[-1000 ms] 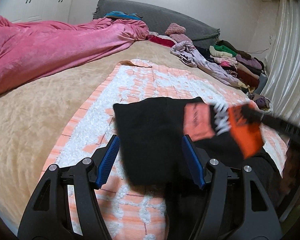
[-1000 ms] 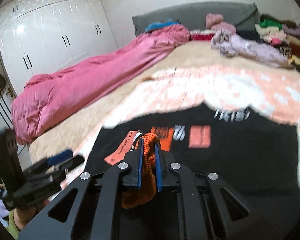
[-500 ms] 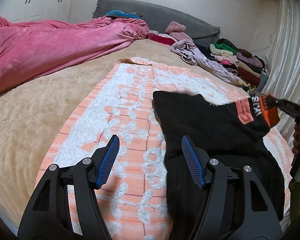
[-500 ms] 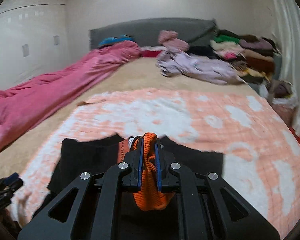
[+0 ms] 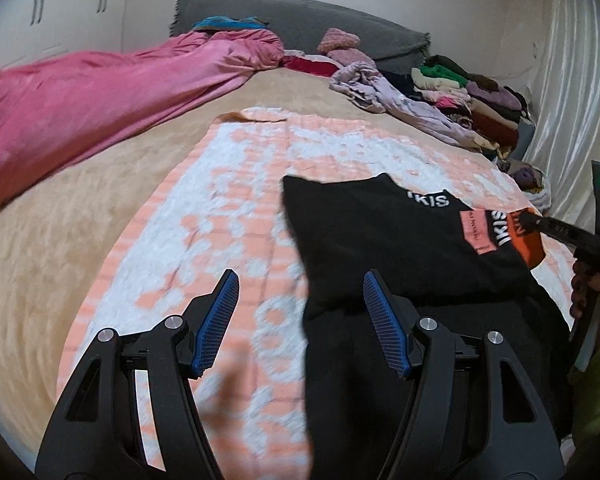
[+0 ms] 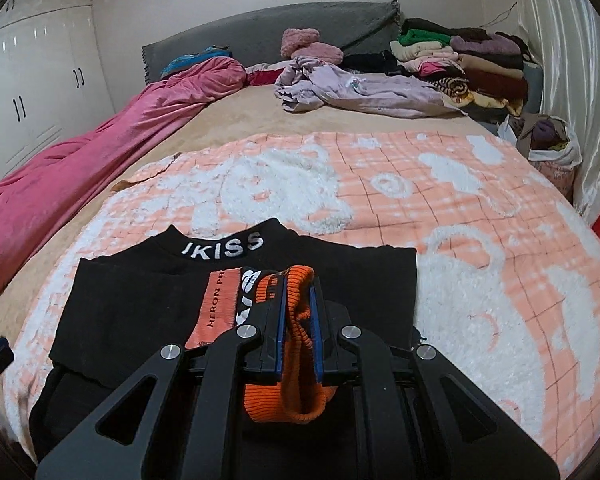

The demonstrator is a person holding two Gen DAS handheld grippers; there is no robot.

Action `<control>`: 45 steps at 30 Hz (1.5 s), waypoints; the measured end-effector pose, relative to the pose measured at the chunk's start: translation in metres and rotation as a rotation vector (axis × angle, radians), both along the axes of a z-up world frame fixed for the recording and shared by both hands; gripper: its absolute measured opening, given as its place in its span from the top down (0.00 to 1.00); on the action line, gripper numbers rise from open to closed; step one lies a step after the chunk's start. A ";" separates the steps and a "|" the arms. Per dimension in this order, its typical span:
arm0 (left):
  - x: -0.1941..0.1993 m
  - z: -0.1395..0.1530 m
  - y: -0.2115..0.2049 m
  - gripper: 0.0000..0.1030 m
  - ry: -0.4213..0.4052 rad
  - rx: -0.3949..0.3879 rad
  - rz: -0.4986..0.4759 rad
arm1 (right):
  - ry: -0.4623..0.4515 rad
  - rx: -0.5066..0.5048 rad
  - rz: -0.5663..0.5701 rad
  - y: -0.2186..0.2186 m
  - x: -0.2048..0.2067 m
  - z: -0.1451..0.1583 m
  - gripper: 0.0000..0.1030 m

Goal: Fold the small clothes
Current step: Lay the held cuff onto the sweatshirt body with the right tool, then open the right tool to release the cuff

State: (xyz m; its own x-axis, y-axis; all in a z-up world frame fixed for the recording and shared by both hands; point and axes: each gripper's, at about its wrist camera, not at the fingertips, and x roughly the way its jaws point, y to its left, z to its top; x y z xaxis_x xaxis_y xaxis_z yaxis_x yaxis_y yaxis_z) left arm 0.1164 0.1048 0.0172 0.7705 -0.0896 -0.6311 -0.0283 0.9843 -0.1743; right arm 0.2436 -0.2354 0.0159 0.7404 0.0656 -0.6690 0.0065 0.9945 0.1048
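Observation:
A black sweater [image 6: 148, 304] with white lettering on the collar and an orange cuff [image 6: 296, 340] lies on the peach and white blanket [image 6: 480, 240]. My right gripper [image 6: 298, 284] is shut on the orange cuff, with the sleeve laid across the sweater's body. In the left wrist view the black sweater [image 5: 380, 240] spreads to the right, and the right gripper [image 5: 532, 222] holds the cuff at its far right side. My left gripper [image 5: 300, 292] stands open just above the blanket, its right finger over the sweater's left edge, nothing between the pads.
A pink duvet [image 5: 100, 96] runs along the left of the bed. A lilac garment [image 6: 352, 88] and a stack of folded clothes [image 6: 460, 60] lie at the head. A bag of clothes [image 6: 548, 140] sits at the bed's right edge, by a white curtain [image 6: 572, 60].
The right gripper has carried the orange cuff and sleeve from the left across the sweater to its right side and lowered it. The left gripper has drifted slightly left, staying open.

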 end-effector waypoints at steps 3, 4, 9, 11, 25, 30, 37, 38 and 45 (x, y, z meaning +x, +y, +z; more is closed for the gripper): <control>0.021 0.002 -0.016 0.45 0.019 -0.008 -0.034 | 0.007 0.006 -0.004 -0.003 0.001 -0.004 0.91; 0.029 0.002 -0.022 0.45 0.031 -0.016 -0.046 | 0.009 0.007 -0.003 -0.004 0.001 -0.005 0.91; 0.070 -0.001 -0.050 0.45 0.069 -0.056 -0.088 | 0.019 -0.010 0.001 -0.006 0.003 -0.009 0.91; 0.083 -0.007 -0.059 0.45 0.080 -0.027 -0.091 | 0.024 -0.027 0.008 -0.006 0.004 -0.010 0.91; 0.107 -0.060 -0.046 0.44 0.143 -0.057 -0.111 | 0.150 -0.118 -0.051 -0.010 0.029 -0.050 0.89; 0.106 -0.058 -0.045 0.43 0.138 -0.065 -0.117 | 0.122 -0.104 -0.081 -0.014 0.021 -0.040 0.84; 0.101 -0.052 -0.046 0.39 0.128 -0.055 -0.123 | 0.058 -0.094 -0.071 -0.012 -0.014 -0.012 0.72; 0.100 -0.051 -0.046 0.38 0.127 -0.055 -0.125 | 0.064 -0.094 -0.066 -0.011 -0.016 -0.012 0.71; 0.099 -0.053 -0.044 0.38 0.127 -0.058 -0.134 | 0.143 0.001 -0.092 -0.019 -0.024 -0.035 0.69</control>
State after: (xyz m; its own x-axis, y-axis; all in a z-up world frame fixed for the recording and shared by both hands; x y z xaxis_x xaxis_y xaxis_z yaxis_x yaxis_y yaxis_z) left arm 0.2154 0.0603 -0.0357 0.6636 -0.2249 -0.7135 0.0766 0.9692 -0.2342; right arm 0.2194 -0.2542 -0.0187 0.6407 0.0025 -0.7678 0.1124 0.9889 0.0970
